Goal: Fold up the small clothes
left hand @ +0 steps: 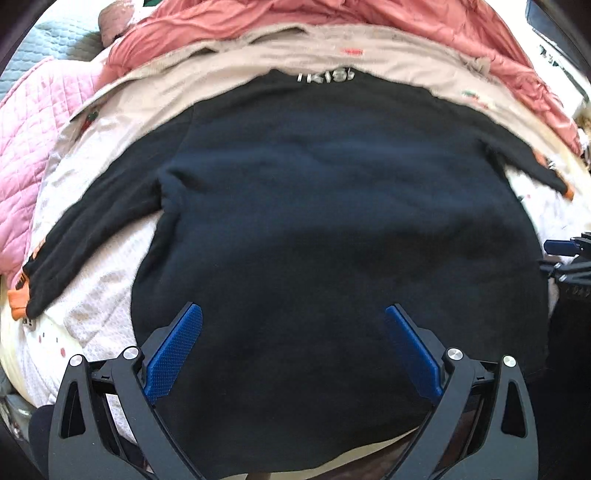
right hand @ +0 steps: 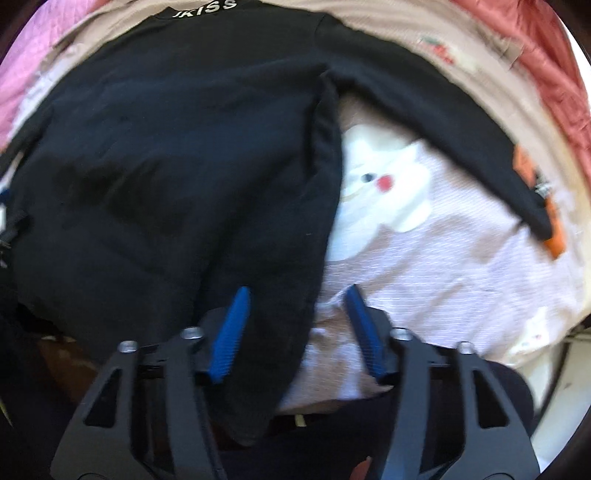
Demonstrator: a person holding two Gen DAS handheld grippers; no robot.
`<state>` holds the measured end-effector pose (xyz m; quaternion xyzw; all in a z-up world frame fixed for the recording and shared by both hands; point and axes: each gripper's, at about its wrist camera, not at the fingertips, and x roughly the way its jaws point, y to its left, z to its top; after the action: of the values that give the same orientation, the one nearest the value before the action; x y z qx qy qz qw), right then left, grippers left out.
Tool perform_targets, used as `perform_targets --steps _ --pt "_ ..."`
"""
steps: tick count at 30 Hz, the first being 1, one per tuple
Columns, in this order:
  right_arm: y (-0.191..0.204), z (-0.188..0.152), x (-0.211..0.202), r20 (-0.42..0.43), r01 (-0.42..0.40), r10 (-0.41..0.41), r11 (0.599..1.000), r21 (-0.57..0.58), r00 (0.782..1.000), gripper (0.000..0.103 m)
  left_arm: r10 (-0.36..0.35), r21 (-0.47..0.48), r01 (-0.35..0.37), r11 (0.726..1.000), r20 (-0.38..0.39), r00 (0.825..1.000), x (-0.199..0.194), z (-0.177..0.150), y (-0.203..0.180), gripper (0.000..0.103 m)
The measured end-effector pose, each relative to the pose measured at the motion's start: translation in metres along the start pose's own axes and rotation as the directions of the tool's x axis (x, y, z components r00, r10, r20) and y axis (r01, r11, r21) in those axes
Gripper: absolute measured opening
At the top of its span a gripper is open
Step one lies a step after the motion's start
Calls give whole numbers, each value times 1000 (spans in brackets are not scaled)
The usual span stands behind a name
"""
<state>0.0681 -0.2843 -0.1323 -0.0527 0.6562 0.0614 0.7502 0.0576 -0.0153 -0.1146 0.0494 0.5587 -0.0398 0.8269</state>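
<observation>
Left wrist view
Garment: a black sweater (left hand: 332,221) lies flat and back-up on a bed, collar toward the far edge, pale lettering (left hand: 325,76) at the neck.
Sleeves: both spread outward; the left sleeve (left hand: 92,229) ends in an orange cuff (left hand: 18,299) near the bed's left edge.
Left claw (left hand: 293,347): blue pads (left hand: 173,354) stand wide apart above the sweater's lower hem, nothing gripped.
Surface: a pale quilted bed cover (left hand: 99,295) under the sweater, a beige blanket (left hand: 258,59) beyond it, a coral quilt (left hand: 332,18) at the far edge, a pink quilt (left hand: 33,129) at the far left.
Open room: bare cover shows to the left of the sweater's body.

Right wrist view
Garment: the sweater's right side seam (right hand: 325,155) runs down the middle; the right sleeve (right hand: 443,122) stretches toward the bed's right edge.
Right claw (right hand: 297,328): its pads are narrowed, straddling the sweater's lower right corner without visibly pressing it; the picture is blurred.
Surface: a white cartoon figure (right hand: 380,192) with a red cheek is printed on the cover just beside the seam.
Open room: striped pale cover lies free to the right of the sweater.
</observation>
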Motion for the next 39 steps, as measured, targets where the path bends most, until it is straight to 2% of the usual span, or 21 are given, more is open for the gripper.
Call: perform_targets --steps 1,4,5,6,10,12,13,15,17,19,23,26,30,32,33,34,38,39 --pt "0 1 3 -19 -45 45 999 -4 999 4 7 0 -7 1000 -12 1000 4 -1 0 98" --pt "-5 0 2 -36 -52 51 998 -35 998 4 55 -5 -55 998 -63 996 19 -9 6 98" --pt "-11 -1 -1 -41 -30 29 999 -40 999 4 60 -13 -61 998 -72 996 21 -10 9 99" --pt "-15 -2 -3 -39 -12 10 999 -48 999 4 59 -26 -61 998 -81 995 22 -11 14 99" --pt "-31 -5 -1 -59 -43 43 999 7 997 5 34 -71 -39 997 -77 996 21 -15 30 99" --pt "-29 -4 -3 -61 -32 33 999 8 998 11 16 -88 -23 996 -71 997 19 -17 34 99" --pt "-29 -4 -6 -56 -25 25 1000 9 998 20 10 -90 -17 996 -67 998 16 -19 36 99" --pt "-28 -6 -20 -15 5 -5 1000 7 1000 30 5 -92 -9 996 -53 999 8 -20 36 98" --pt "-21 -9 -40 38 -6 7 1000 -13 999 31 -8 -109 4 994 -38 999 -2 -22 38 98" --pt "-8 -15 -52 47 -44 47 998 -55 998 35 -25 -113 23 993 -16 1000 -12 -23 39 98" --pt "34 -26 -58 -30 -104 100 965 -239 995 39 -20 -89 17 996 -28 999 -15 -25 33 98" --pt "55 -32 -36 -136 -113 75 947 -301 988 39 7 -66 -12 998 -76 997 -5 -30 29 98" --pt "61 -35 -11 -234 -64 -25 930 -362 972 38 25 -77 -35 996 -124 992 10 -28 33 99" --pt "63 -32 2 -251 -10 -97 919 -394 963 28 16 -85 -27 996 -122 992 11 -28 36 99" --pt "65 -33 10 -256 31 -151 907 -420 955 18 17 -86 -27 996 -119 993 11 -28 37 99" --pt "65 -34 13 -261 54 -184 898 -436 948 16 15 -88 -25 996 -117 993 11 -28 37 99" --pt "63 -30 2 -247 50 -159 917 -395 956 24 6 -100 -17 995 -106 994 11 -26 41 99" --pt "63 -28 -7 -224 54 -149 922 -383 963 31 4 -103 -15 995 -106 994 11 -26 42 99"
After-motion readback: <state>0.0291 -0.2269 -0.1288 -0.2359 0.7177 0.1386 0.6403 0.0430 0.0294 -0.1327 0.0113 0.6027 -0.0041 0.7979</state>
